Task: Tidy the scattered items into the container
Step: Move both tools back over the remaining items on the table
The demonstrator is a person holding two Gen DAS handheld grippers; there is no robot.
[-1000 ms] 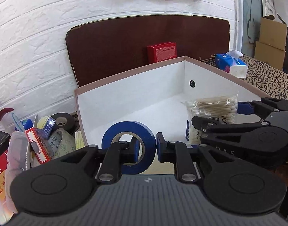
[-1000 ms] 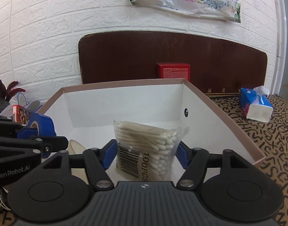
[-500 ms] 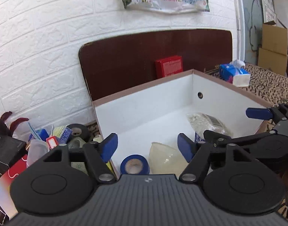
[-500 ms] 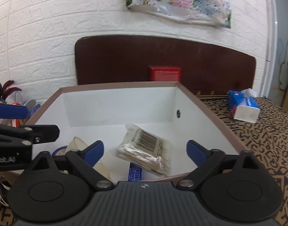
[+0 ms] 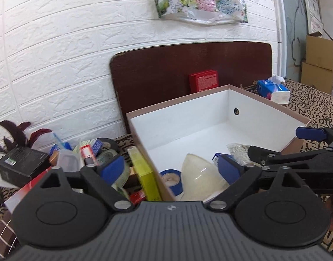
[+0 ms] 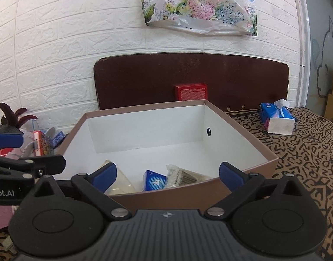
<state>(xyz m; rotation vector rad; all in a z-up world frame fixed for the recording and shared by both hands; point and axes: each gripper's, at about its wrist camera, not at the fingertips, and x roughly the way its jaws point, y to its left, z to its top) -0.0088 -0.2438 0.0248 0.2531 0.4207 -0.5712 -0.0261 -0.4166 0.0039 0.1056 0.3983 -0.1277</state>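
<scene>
You are holding your left gripper (image 5: 170, 167) at the near left corner of the white-lined cardboard box (image 5: 179, 104), its jaws spreading apart with nothing gripped. Your right gripper (image 6: 167, 173) is facing the box's near wall, jaws likewise widening and gripping nothing. The blue tape roll (image 5: 171, 177), the cotton swab bag (image 6: 183, 175) and a translucent cone (image 5: 201, 174) are lying inside the box. More clutter (image 5: 88, 154) is sitting just left of it.

The right gripper (image 6: 167, 175) was opening, nothing between its jaws, above the box's (image 6: 242, 138) near rim; a cotton-swab bag (image 6: 183, 177) lay inside.
</scene>
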